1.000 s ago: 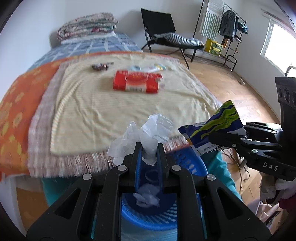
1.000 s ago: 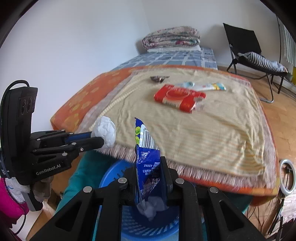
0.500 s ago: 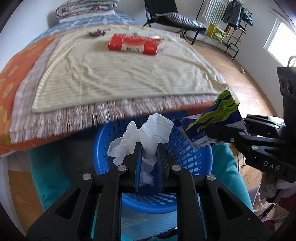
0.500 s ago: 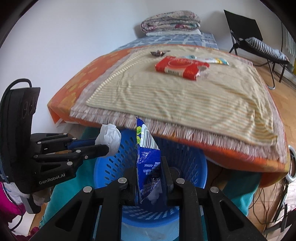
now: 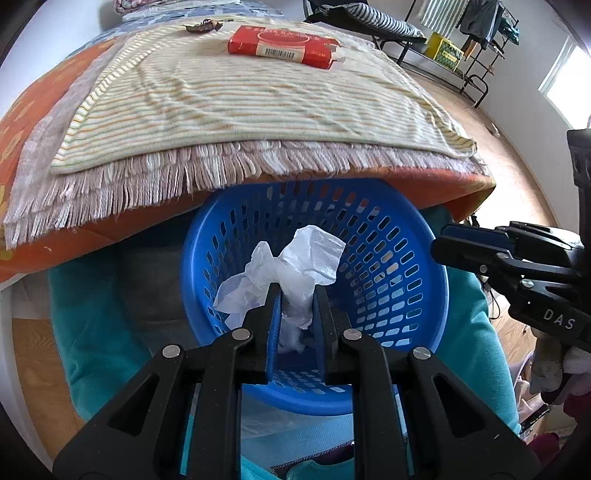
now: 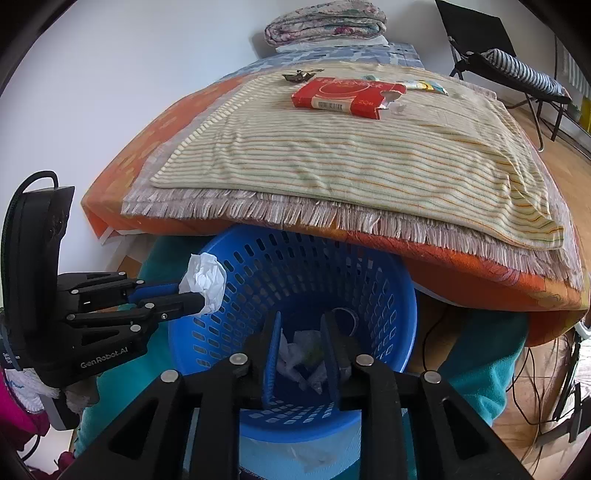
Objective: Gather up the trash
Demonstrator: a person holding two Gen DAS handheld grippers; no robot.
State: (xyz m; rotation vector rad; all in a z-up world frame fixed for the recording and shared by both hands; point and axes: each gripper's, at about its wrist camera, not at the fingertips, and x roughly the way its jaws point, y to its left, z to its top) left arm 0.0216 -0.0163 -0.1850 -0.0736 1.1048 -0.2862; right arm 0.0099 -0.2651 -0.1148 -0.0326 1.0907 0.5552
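A blue perforated basket (image 5: 388,236) stands below the bed's edge; it also shows in the right wrist view (image 6: 306,266). My left gripper (image 5: 297,295) is shut on a crumpled white tissue (image 5: 295,266) and holds it over the basket; the same tissue (image 6: 205,282) shows in the right wrist view. My right gripper (image 6: 301,325) is open and empty above the basket, and shows from the side in the left wrist view (image 5: 443,243). Crumpled paper and a wrapper (image 6: 303,354) lie in the basket's bottom.
On the striped blanket (image 5: 240,99) lie a red packet (image 5: 280,44) and a dark wrapper (image 5: 203,26); a light wrapper (image 6: 424,84) lies behind the packet. A black chair (image 6: 498,62) stands at the back right. Teal cloth (image 5: 99,332) surrounds the basket.
My right gripper has opened and the blue-green snack wrapper has dropped out of it into the basket. Both grippers have moved lower over the basket. The left one still holds the tissue.
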